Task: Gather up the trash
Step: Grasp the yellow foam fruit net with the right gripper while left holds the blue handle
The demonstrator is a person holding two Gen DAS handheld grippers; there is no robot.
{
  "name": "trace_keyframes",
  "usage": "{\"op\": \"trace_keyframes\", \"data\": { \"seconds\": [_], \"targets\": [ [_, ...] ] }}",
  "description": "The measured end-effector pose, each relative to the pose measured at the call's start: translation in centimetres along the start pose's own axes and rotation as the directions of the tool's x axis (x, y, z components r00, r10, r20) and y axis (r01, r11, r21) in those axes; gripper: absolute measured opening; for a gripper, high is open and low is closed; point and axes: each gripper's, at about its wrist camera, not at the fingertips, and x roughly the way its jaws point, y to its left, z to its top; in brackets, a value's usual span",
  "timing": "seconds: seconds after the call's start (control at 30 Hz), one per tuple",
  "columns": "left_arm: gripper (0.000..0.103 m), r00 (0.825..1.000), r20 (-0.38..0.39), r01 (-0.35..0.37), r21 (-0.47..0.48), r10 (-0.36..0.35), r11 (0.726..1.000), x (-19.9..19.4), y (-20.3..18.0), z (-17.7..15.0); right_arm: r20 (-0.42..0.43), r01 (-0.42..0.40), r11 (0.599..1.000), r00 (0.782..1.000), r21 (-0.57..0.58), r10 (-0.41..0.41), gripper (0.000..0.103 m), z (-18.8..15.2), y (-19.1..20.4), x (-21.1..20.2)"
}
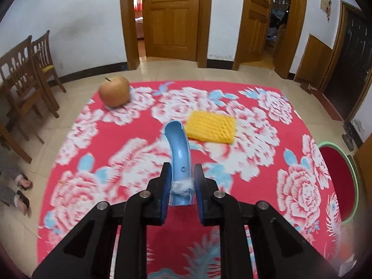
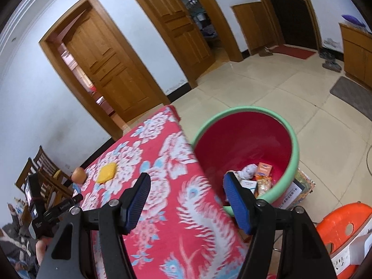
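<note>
My left gripper [image 1: 182,181] is shut on a curved light-blue plastic piece [image 1: 179,148], which sticks up and forward from between the pads, lifted above the red flowered tablecloth [image 1: 139,162]. A tuft of white fluff clings to the piece near the pads. My right gripper [image 2: 187,186] stands open and empty over the table's right edge, beside the red bin with a green rim [image 2: 290,162]. Wrappers and crumpled paper [image 2: 253,176] lie at the bin's bottom. The bin's rim [image 1: 348,158] also shows at the right of the left wrist view.
A yellow sponge [image 1: 210,126] and an apple [image 1: 115,90] lie on the far part of the table; both show again, sponge [image 2: 107,172] and apple [image 2: 78,174]. Wooden chairs [image 1: 25,76] stand to the left. A person's sandalled feet [image 1: 22,193] are at the left. An orange stool [image 2: 344,230] is at the right.
</note>
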Motion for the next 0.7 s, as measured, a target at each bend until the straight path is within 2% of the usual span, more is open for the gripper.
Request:
{"op": "trace_keyframes", "data": {
  "seconds": [0.27,0.4,0.57,0.7],
  "targets": [
    [0.019,0.997,0.043,-0.059,-0.013,0.059,0.998,-1.2,4.0,2.3,-0.031,-0.076,0.991,0.997,-0.107,0.073,0.07,0.9,6.4,0.4],
    [0.019,0.996,0.062,-0.059,-0.027,0.06,0.998,-0.9,5.4,3.8,-0.087,-0.139,0.974,0.988,-0.177,0.125,0.07,1.1,10.3,1.8],
    [0.019,0.997,0.057,-0.049,-0.057,0.052,0.997,0.4,6.7,4.3,-0.103,-0.16,0.953,0.985,-0.259,0.137,0.07,1.1,14.8,4.0],
    [0.019,0.998,0.047,-0.049,-0.074,0.052,0.996,1.7,7.6,4.1,-0.128,-0.174,0.945,0.981,-0.278,0.143,0.07,0.9,16.9,6.7]
  ]
}}
